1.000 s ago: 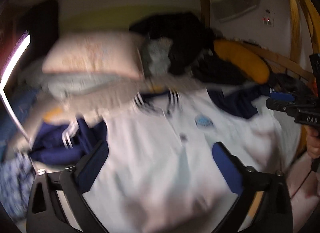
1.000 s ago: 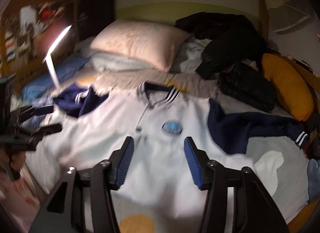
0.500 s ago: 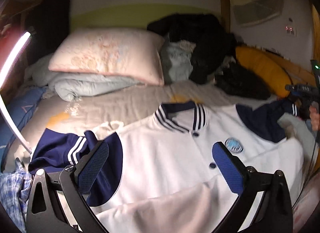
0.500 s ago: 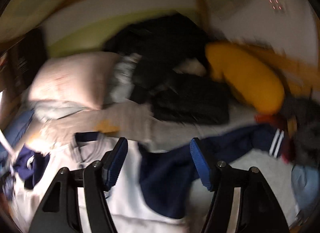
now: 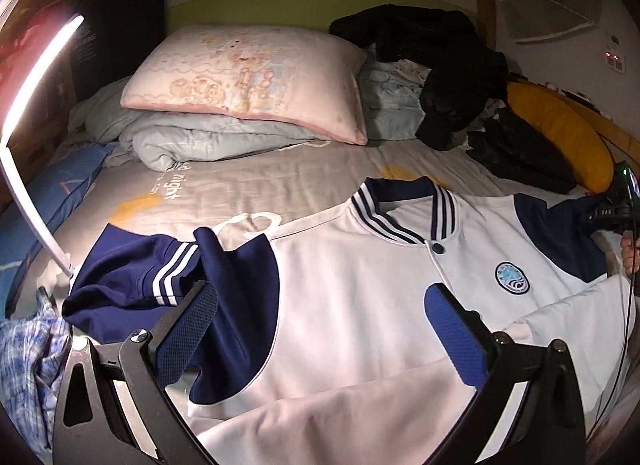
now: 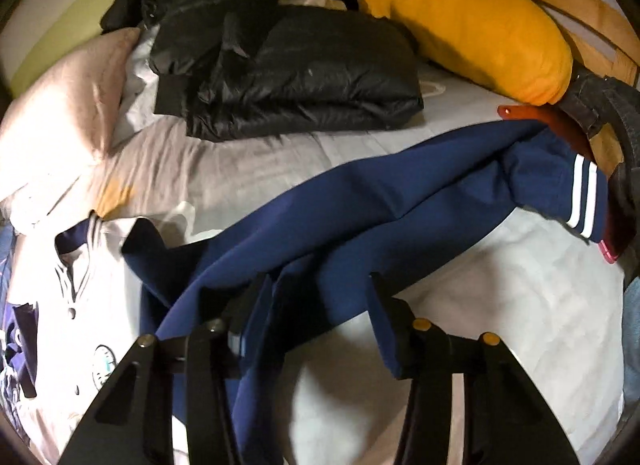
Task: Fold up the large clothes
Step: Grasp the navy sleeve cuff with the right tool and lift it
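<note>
Smooth white jacket [image 5: 360, 297], ribbed striped collar, perhaps creased navy sleeve [image 6: 360, 209].

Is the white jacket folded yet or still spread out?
Mostly spread: white jacket lies front-up on the bed, collar showing; near sleeve already crosses it.

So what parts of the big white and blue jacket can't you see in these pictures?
- Hem of the jacket: left wrist view, cut off by the bottom edge and hidden behind the left gripper.
- Words on the round badge: left wrist view, too small to read.
- Sleeve under the right gripper: right wrist view; the open jaws straddle it, but whether the fingers touch the cloth cannot be told.
- Jacket front: right wrist view, blurred, cut by the left edge.
</note>
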A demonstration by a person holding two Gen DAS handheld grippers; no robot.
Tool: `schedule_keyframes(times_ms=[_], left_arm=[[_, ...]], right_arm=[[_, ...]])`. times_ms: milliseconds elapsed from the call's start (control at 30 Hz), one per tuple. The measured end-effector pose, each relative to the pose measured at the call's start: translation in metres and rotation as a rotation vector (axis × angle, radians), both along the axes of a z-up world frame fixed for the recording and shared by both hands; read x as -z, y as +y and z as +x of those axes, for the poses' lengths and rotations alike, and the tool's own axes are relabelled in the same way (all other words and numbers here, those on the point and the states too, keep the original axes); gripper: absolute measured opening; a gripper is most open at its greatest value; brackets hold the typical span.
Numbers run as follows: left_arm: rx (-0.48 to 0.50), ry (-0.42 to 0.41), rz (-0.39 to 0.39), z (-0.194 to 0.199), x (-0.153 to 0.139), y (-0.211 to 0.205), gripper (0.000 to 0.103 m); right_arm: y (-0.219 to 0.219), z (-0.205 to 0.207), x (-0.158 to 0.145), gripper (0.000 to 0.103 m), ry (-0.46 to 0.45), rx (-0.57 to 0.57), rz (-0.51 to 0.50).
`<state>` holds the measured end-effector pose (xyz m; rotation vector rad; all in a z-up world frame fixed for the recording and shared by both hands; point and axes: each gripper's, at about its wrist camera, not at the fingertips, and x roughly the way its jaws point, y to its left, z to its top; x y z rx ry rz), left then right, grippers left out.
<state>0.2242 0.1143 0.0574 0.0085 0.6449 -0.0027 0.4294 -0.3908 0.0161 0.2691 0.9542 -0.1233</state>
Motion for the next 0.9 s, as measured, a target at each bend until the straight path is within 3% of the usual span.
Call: schedule_keyframes(times_ms=[167,200,233,367,467,567,733,767,833,900], left_arm=[[-0.004,0.012,-0.031,-0.005,0.001,0.003,0.103],[-0.004,0.011,-0.029,-0.006,0.001,0.002,0.103],[-0.002,0.008,-0.028,-0.008,0.0,0.001,0.103],[0.008,-0.009,-0.024,-0.015,-0.003,-0.003,0.103],[0.02,-0.018,-0.021,-0.019,-0.005,-0.007,0.103],[0.026,-0.016,-0.018,-0.021,-0.005,-0.011,0.103],[0.039,-0.001,-0.011,-0.02,-0.001,-0.018,0.103],[0.042,0.002,-0.009,-0.02,0.0,-0.019,0.103],[0.046,0.005,-0.003,-0.019,0.001,-0.02,0.103],[0.048,0.008,0.003,-0.018,0.003,-0.021,0.103]], right_arm=[[0.002,0.009,0.008,0.029,-0.009,-0.043,0.038],[0.002,0.011,0.01,0.022,-0.005,-0.048,0.047],[0.002,0.011,0.013,0.003,0.005,-0.041,0.057],[0.002,0.001,-0.001,0.003,-0.068,-0.05,0.091],[0.018,-0.014,-0.022,0.003,-0.157,-0.206,0.113],[0.033,-0.018,-0.022,0.003,-0.1,-0.253,0.106],[0.043,-0.022,-0.012,0.007,-0.036,-0.279,0.069],[0.037,-0.022,-0.014,0.023,-0.042,-0.243,0.051],[0.021,-0.027,-0.02,0.042,-0.076,-0.164,0.059],[-0.001,-0.03,-0.026,0.042,-0.113,-0.07,0.097]])
